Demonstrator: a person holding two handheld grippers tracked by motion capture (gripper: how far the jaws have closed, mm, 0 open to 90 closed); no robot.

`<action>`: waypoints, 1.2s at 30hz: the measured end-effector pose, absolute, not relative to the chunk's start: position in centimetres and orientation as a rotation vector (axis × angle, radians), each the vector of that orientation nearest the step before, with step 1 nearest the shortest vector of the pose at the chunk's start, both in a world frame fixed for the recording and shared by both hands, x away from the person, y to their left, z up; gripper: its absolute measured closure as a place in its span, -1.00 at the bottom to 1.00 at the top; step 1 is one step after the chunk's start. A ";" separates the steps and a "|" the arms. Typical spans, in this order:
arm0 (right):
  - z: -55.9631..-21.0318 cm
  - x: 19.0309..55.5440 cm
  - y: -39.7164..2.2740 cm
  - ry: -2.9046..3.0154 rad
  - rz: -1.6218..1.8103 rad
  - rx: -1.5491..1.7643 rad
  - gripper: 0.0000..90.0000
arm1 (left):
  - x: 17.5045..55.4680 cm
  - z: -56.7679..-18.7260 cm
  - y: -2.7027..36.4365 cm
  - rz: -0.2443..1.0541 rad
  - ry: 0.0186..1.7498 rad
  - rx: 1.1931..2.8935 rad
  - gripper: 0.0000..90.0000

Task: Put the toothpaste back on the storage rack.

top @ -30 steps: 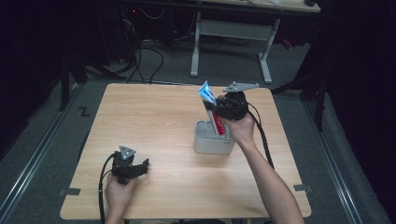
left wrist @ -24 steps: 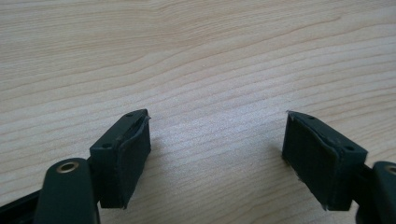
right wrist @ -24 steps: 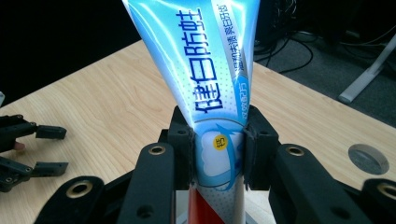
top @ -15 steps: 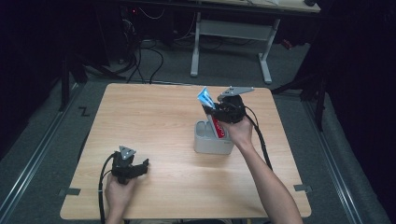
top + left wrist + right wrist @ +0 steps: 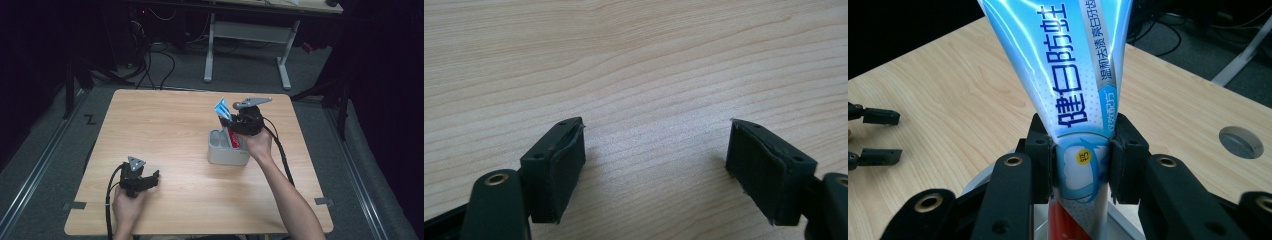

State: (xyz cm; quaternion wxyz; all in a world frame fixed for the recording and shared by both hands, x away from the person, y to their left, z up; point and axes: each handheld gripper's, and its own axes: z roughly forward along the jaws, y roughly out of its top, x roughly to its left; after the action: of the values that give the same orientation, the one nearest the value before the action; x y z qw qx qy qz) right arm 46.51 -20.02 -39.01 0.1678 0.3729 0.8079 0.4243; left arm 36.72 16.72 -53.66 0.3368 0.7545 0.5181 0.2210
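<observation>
A blue and white toothpaste tube (image 5: 221,108) (image 5: 1073,75) stands upright with its red lower end in a grey holder (image 5: 222,155) right of the table's middle. My right gripper (image 5: 229,122) (image 5: 1080,150) is shut on the tube's sides just above the holder, and its jaws have just eased apart slightly while the pads stay on the tube. My left gripper (image 5: 154,176) (image 5: 656,155) rests open on the bare wood near the front left, nothing between its fingers. Its two jaws also show far off in the right gripper view.
The wooden table (image 5: 165,120) has a round grey grommet (image 5: 1241,141) near its far right part. Cables trail from both grippers toward the front edge. A white desk frame (image 5: 247,35) and floor cables lie beyond the table.
My right gripper has sunk a little with the toothpaste tube toward the grey holder. The left gripper has stayed where it was.
</observation>
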 end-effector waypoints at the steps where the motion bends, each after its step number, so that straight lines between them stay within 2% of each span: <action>1: -39.1 46.5 -20.0 2.304 1.203 1.062 0.51 | 36.7 -53.7 16.7 0.576 1.351 1.967 -0.47; 36: -41.1 45.4 -20.1 2.376 1.101 1.062 0.49 | 36.7 -53.7 16.7 0.572 1.352 1.963 -0.47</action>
State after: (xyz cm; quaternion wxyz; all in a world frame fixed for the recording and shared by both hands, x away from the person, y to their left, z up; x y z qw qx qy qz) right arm 45.44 -20.09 -41.14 0.1572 0.3710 0.8304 0.3848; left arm 36.73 16.75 -53.66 0.3385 0.7536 0.5189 0.2196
